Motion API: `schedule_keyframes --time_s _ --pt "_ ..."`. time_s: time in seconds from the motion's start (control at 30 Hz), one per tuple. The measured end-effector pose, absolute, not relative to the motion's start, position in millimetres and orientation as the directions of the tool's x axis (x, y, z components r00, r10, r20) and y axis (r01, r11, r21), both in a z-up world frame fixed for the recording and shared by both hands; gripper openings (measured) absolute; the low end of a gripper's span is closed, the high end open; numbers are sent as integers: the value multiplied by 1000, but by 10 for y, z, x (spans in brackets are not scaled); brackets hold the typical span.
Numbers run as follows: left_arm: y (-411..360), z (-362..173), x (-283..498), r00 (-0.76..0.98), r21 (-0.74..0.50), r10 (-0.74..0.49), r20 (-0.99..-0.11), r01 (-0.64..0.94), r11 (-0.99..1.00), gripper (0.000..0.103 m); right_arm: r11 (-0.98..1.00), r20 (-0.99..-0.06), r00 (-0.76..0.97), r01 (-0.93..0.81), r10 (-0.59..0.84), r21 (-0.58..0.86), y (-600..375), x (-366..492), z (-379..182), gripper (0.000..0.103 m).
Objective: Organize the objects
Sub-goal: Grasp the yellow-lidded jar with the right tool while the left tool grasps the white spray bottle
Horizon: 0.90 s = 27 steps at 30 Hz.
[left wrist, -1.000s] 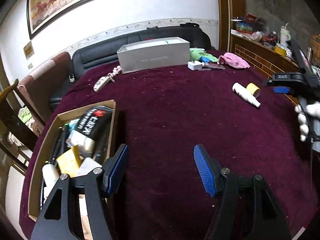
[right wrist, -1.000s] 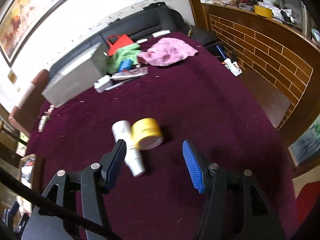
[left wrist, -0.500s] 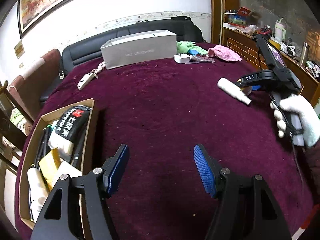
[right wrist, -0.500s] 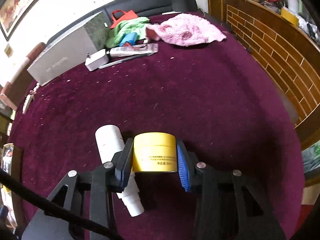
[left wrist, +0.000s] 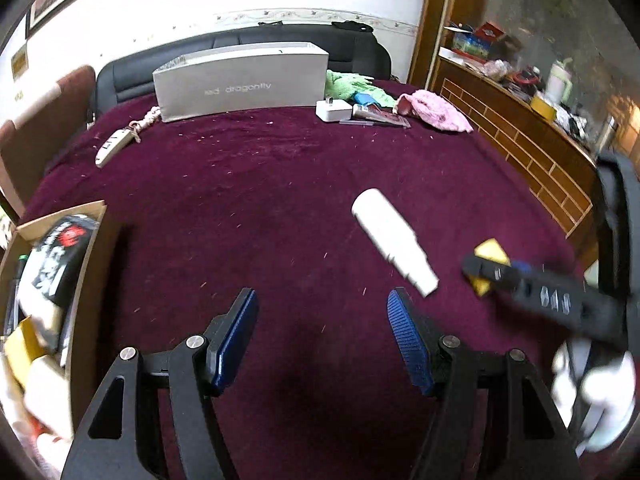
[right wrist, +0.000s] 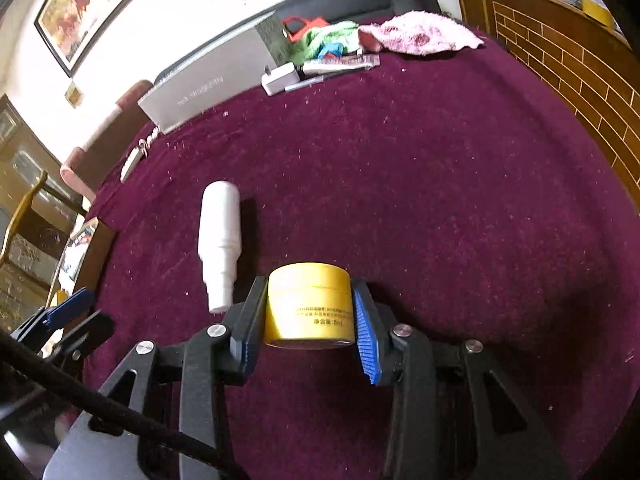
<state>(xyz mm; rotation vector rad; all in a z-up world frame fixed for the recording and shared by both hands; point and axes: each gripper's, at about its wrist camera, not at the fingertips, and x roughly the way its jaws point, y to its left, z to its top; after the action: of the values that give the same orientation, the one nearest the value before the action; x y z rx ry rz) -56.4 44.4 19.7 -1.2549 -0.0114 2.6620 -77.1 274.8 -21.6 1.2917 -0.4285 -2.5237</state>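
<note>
Maroon desk [right wrist: 440, 168]: my right hand-held gripper [right wrist: 310, 312] clamps the yellow jar [right wrist: 310, 304]; left hand-held gripper [left wrist: 320, 336] spread; next, carry to cardboard box [left wrist: 86, 280].

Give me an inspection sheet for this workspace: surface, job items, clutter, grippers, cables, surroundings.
Surface: maroon cloth, flecked with light specks.
Job's things: yellow jar clamped between the right gripper's pads; white bottle lying on its side just left of the jar; cardboard box at the left edge, already holding packets and bottles.
Clutter: grey carton, white charger, green cloth and pink cloth along the far side; a pale remote-like item far left.
Grippers: right gripper shut on the jar; left gripper open, holding nothing.
Cables: black cable crossing the right wrist view's lower left.
Surroundings: black sofa, framed painting, wooden brick-pattern counter with assorted items.
</note>
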Motion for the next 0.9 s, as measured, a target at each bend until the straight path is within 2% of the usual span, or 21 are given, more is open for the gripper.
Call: schedule_keyframes --time_s 0.2,0.53,0.57,0.6,0.63,0.67,0.7,0.77,0.9 --pt "686 121 -1007 -612 -101 181 -770 -163 -981 60 -921 -721 -588 120 -366 369 2734 -750 -227 38" --pt "1057 -193 -1306 -576 -14 134 -807 -208 -978 60 -908 -713 -582 115 -390 404 2764 -779 -234 38" --pt "1058 -210 -1295 -578 -15 140 -804 -216 -976 56 -907 -713 -582 114 -392 406 2768 -773 -230 38" --pt "1050 -199 -1281 -582 -26 161 -797 -234 -972 39 -907 -713 -582 113 -392 406 2769 -770 -228 38" --pt "1036 -185 -1271 -582 -30 169 -795 -241 -970 36 -906 -713 -581 113 -393 407 2772 -772 -227 38" --pt "1020 -176 -1268 -583 -25 163 -796 -238 -971 27 -907 -712 -582 114 -392 406 2772 -771 -224 38" --pt "982 -166 -1272 -581 -33 168 -796 -236 -971 24 -907 -712 -582 114 -392 405 2772 -770 -221 38" --pt "878 -159 -1274 -567 -79 202 -798 -234 -969 24 -908 -712 -584 115 -389 402 2770 -764 -219 38" --pt "717 -122 -1168 -580 -96 208 -788 -218 -971 24 -914 -714 -588 119 -380 389 2753 -756 -205 38"
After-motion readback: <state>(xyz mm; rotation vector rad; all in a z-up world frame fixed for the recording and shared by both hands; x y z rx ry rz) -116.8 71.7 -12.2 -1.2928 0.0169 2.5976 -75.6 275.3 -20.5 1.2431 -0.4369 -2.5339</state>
